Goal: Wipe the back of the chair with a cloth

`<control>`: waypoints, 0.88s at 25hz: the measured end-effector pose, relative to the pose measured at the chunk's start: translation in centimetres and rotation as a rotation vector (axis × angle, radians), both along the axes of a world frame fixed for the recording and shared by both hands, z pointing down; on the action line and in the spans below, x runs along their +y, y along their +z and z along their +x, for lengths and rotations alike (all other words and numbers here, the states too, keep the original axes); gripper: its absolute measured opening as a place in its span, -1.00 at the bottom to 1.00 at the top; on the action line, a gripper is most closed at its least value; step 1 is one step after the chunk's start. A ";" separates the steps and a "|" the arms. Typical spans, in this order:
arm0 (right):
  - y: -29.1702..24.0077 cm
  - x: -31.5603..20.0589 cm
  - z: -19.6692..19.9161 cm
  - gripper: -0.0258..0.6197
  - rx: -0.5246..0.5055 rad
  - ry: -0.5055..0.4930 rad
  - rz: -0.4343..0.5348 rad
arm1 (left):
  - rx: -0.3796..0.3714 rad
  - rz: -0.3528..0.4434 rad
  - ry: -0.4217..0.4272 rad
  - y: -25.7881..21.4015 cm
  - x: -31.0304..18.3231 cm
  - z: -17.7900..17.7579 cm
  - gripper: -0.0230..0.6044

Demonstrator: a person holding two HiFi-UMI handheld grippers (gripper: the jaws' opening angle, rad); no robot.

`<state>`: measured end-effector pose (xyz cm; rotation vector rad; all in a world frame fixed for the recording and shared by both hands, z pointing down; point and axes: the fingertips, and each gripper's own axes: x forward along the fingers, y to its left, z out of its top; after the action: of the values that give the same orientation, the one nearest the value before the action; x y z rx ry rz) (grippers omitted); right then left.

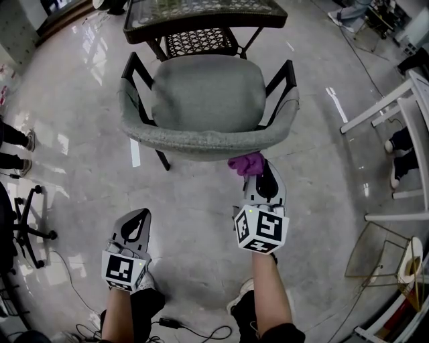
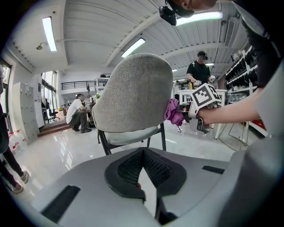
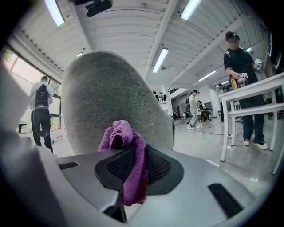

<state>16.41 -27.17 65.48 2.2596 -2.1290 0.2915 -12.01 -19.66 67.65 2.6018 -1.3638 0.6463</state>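
Observation:
A grey fabric chair (image 1: 208, 100) with black legs stands in front of me, its curved back (image 1: 201, 142) nearest. My right gripper (image 1: 263, 182) is shut on a purple cloth (image 1: 247, 163), which touches the right part of the backrest (image 3: 106, 102). The cloth (image 3: 128, 155) hangs bunched between the jaws in the right gripper view. My left gripper (image 1: 136, 228) hangs lower left, away from the chair (image 2: 133, 95), jaws closed with nothing between them. The left gripper view shows the cloth (image 2: 174, 113) against the backrest's right edge.
A dark wicker-and-glass table (image 1: 201, 17) stands beyond the chair. White table legs (image 1: 392, 107) and a wire rack (image 1: 382, 254) are on the right, an office chair base (image 1: 27, 228) on the left. Cables (image 1: 194, 329) lie by my feet. People stand around the room.

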 end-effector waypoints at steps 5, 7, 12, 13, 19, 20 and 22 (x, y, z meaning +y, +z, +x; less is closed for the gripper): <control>-1.1 0.7 1.6 -0.69 0.008 0.022 -0.008 | 0.003 0.001 -0.014 -1.2 -0.1 -0.5 -0.90; -1.8 1.2 1.6 -0.69 0.021 0.017 -0.013 | 0.008 -0.004 -0.020 -2.0 -0.1 -0.5 -0.90; -3.3 3.2 1.4 -0.69 0.016 0.023 -0.016 | 0.022 0.017 -0.018 -3.9 -0.2 -0.3 -0.90; -3.6 3.6 1.3 -0.69 0.018 0.021 -0.016 | 0.025 0.019 -0.018 -4.3 -0.1 -0.2 -0.90; -5.6 6.1 0.0 -0.69 0.029 -0.023 -0.036 | 0.043 0.036 -0.021 -7.1 0.9 0.0 -0.90; -6.2 6.5 -0.2 -0.69 0.026 -0.024 -0.037 | 0.046 0.039 -0.024 -7.8 1.0 -0.1 -0.90; -7.5 7.2 -0.6 -0.69 0.018 -0.026 -0.039 | 0.057 0.045 -0.029 -9.3 1.3 -0.3 -0.90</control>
<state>15.86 -19.97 58.03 2.2034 -2.1234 0.3086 -12.28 -18.32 58.31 2.6086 -1.4125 0.5388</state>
